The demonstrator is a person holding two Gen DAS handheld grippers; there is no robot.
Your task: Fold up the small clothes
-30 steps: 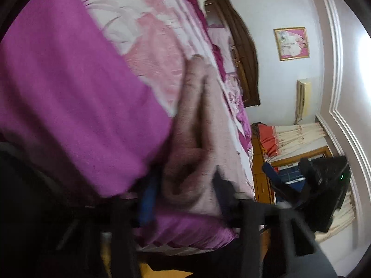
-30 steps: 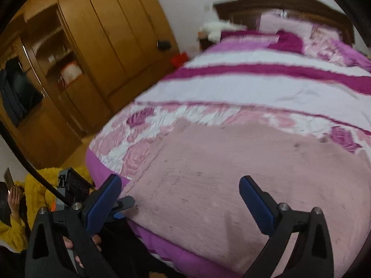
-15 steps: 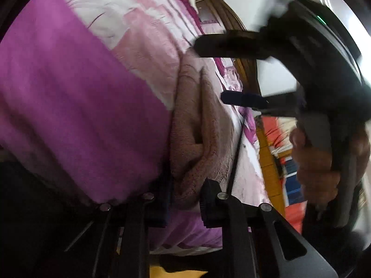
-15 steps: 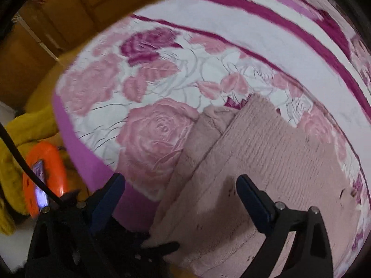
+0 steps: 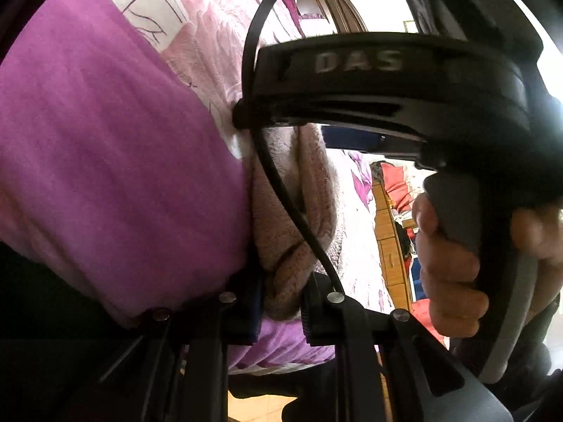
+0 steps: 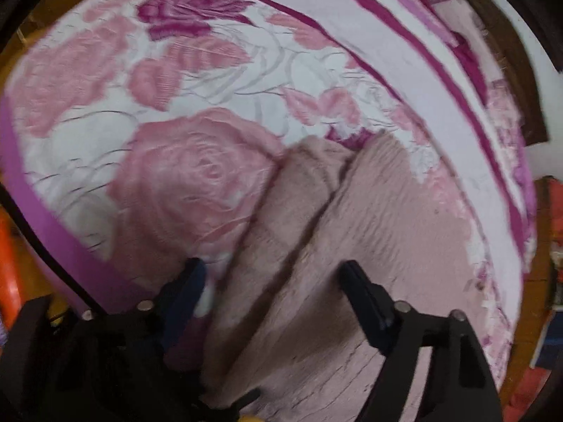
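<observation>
The garment [image 6: 352,246] lies on the bed [image 6: 176,105] near its edge, between both claws.

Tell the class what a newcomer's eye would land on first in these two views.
In the left wrist view, the black right tongs, gripped by a bare hand, fill the upper right. Below, the left tongs pinch a fuzzy dusty-pink garment at the bed's edge. In the right wrist view, it lies on the rose-patterned pink and white bedspread.

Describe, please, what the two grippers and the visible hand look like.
Both are black two-finger frames with silver screws and blue pads. In the left wrist view, the right gripper bears raised "DAS" lettering, a green light, a grey handle and a black cable. The bare hand shows no sleeve.
</observation>
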